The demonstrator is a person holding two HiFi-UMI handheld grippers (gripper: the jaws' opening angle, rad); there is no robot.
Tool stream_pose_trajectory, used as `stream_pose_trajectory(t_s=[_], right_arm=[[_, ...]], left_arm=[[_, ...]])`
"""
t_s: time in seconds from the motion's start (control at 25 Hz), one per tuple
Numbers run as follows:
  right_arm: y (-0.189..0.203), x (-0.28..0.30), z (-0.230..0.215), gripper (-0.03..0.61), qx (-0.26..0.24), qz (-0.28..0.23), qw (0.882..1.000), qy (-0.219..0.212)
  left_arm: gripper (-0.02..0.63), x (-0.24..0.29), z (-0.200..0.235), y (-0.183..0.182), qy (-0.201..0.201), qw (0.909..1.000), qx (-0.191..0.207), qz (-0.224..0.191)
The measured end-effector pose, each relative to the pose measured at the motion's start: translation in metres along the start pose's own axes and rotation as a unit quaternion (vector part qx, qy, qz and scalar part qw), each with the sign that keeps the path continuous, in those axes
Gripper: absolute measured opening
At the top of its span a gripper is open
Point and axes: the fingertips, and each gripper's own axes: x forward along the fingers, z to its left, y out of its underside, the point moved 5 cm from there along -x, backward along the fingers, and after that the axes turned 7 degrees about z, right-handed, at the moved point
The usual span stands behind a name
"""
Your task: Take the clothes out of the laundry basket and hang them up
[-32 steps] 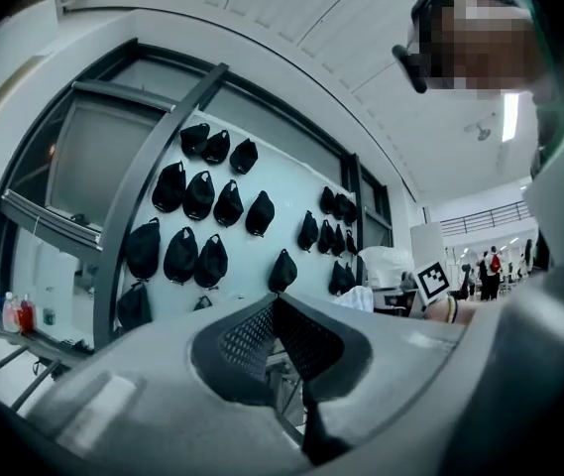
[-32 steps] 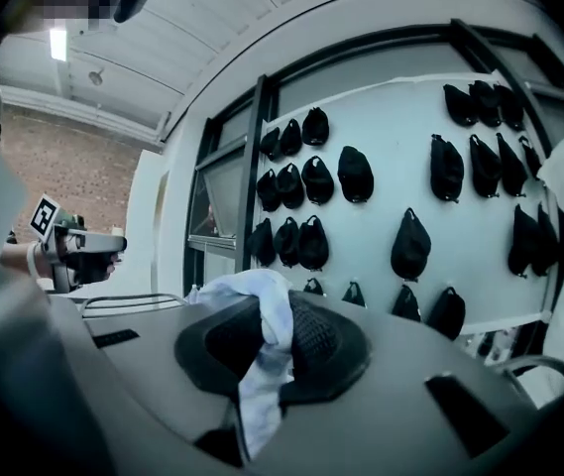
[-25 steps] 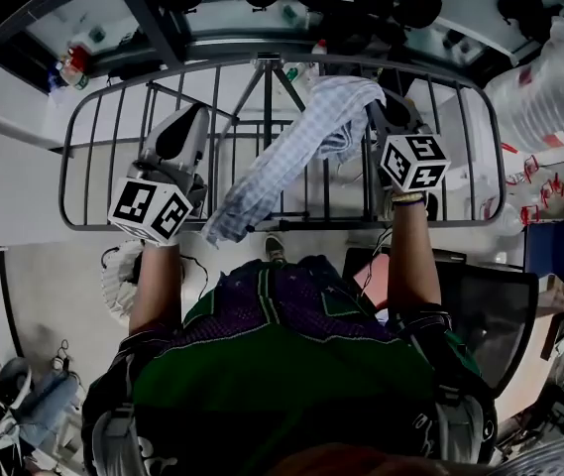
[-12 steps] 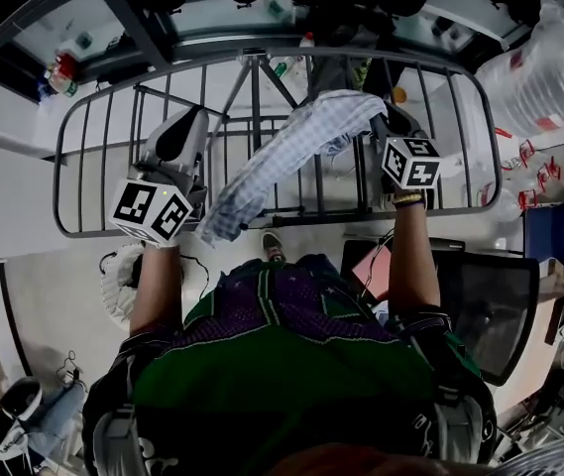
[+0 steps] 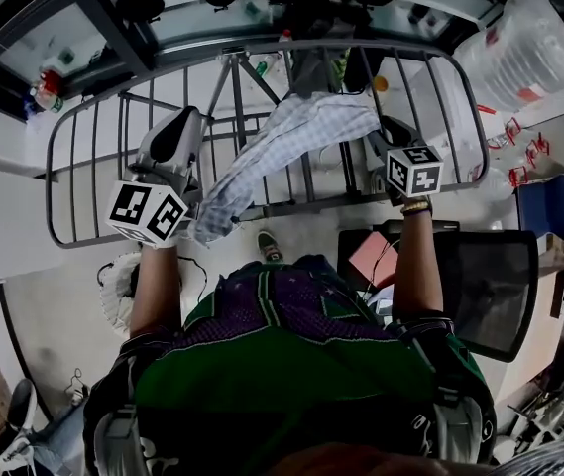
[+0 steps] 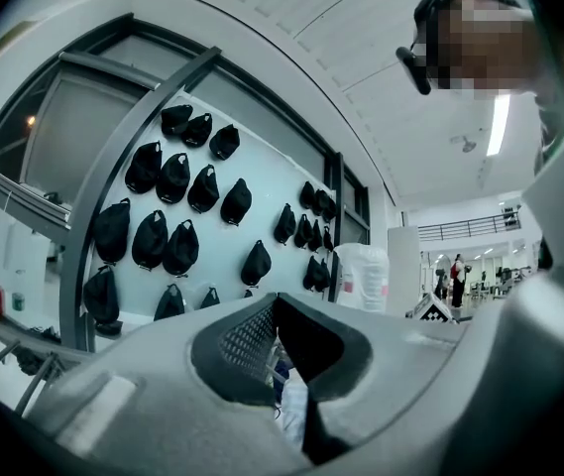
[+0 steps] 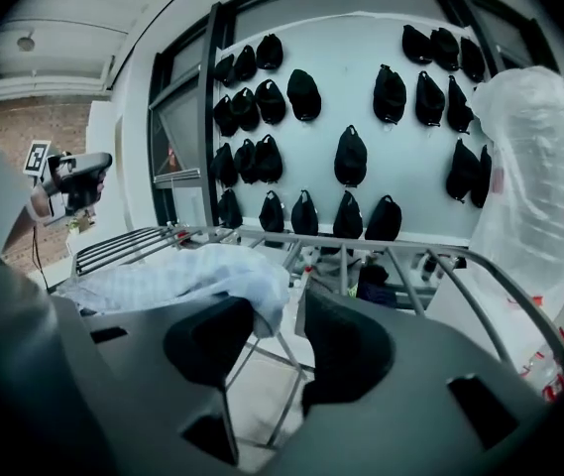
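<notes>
left claw (image 6: 277,310): I am gripping the checked shirt (image 5: 291,147), fully closed | right claw (image 7: 280,315): jaws have just been opening, shirt edge hanging loose between | shirt is lying across the drying rack (image 5: 410,46), far rail to near edge

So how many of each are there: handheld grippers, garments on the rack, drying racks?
Grippers: 2 (left gripper, right gripper)
Checked garment: 1
Drying rack: 1
Total: 4

No readable text, labels, numbers or signs
</notes>
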Motion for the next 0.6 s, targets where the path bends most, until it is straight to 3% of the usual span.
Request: stream_pose_trajectory(t_s=[0.24,0.44,0.6], right_arm=[[0.037,-0.034,0.014,0.152,0.003,0.027,1.0,0.011],[0.04,-0.07,0.038,0.152,0.007,-0.002,1.0,0.026],[0.033,-0.096,0.073,0.151,0.003,-0.032,0.999,0.013]], left_arm=[[0.018,-0.02,-0.015,0.001,0.021,0.9998,0.002,-0.003],[0.018,-0.058,-0.027,0.0,0.024,0.9997,0.006,-0.01],[0.018,-0.105,-0.037,-0.004,0.011,0.9998,0.008,-0.016]])
